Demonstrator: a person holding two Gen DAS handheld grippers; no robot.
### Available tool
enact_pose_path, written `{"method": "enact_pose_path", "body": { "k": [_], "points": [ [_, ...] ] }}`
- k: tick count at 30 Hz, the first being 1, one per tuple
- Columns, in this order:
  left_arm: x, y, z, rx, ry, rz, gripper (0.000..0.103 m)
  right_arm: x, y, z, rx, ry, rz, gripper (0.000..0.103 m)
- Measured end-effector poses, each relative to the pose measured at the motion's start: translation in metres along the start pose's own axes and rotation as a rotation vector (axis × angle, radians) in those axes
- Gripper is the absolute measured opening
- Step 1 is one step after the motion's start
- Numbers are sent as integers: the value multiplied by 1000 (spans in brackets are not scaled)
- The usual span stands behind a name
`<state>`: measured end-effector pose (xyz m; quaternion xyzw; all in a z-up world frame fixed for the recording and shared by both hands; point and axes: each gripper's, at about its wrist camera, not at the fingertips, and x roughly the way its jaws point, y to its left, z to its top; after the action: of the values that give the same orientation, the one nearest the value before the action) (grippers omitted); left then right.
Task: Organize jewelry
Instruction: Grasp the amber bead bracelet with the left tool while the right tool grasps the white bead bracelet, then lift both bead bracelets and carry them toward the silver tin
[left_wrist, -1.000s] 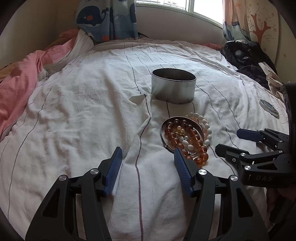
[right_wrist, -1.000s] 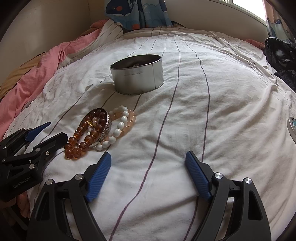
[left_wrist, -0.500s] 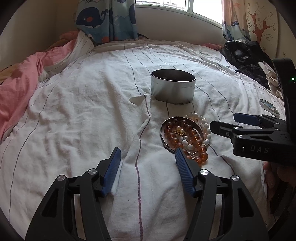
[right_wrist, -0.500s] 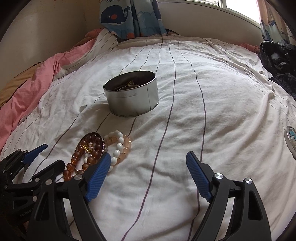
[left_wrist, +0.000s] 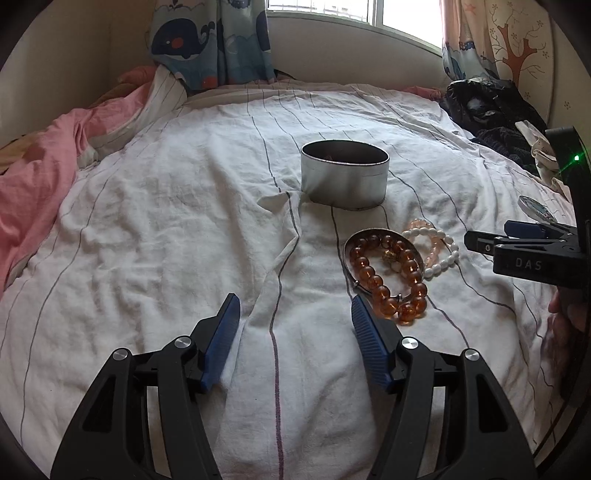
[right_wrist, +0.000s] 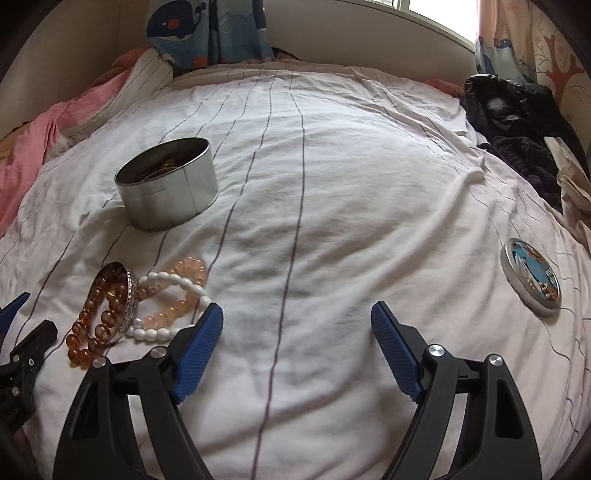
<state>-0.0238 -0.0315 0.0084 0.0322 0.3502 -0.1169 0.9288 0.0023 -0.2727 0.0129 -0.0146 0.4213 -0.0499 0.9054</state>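
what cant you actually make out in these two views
- Contents of the tin: both views show only a dark interior with a glint of something gold; its wall hides the rest.
- Silver bangle: the amber bead bracelet lies through it and hides part of it.
- Left gripper in the right wrist view: cut off by the left edge.
- Round lid: its picture is too small to read.

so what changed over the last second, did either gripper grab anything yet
Nothing is grabbed. The right gripper moved up and back from the bracelet pile, as the left wrist view shows, its jaws wide and empty. The left gripper stayed put, jaws open and empty. The bracelets, the tin and the round lid lie as before.
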Motion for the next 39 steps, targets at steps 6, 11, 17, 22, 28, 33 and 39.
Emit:
{"method": "enact_pose_path", "body": {
  "k": [6, 11, 17, 22, 28, 33, 39],
  "points": [
    [-16, -44, 8, 194, -36, -136, 60, -3, 10, -1, -16, -21, 102, 80],
    [14, -63, 20, 170, 104, -138, 57, 6, 9, -2, 22, 14, 135, 80],
    [17, -38, 21, 46, 146, -191, 11, 7, 8, -2, 27, 17, 153, 80],
    [-11, -12, 22, 13, 77, -151, 11, 1, 20, -3, -26, -8, 184, 80],
    [11, -4, 7, 43, 142, -90, 11, 11, 27, -6, -57, 43, 246, 30],
    [11, 0, 4, 11, 124, -106, 12, -2, 26, -7, -46, 2, 310, 3],
    [14, 2, 3, -7, 120, -124, 20, -1, 21, 3, -6, -31, 312, 27]
  ]
}}
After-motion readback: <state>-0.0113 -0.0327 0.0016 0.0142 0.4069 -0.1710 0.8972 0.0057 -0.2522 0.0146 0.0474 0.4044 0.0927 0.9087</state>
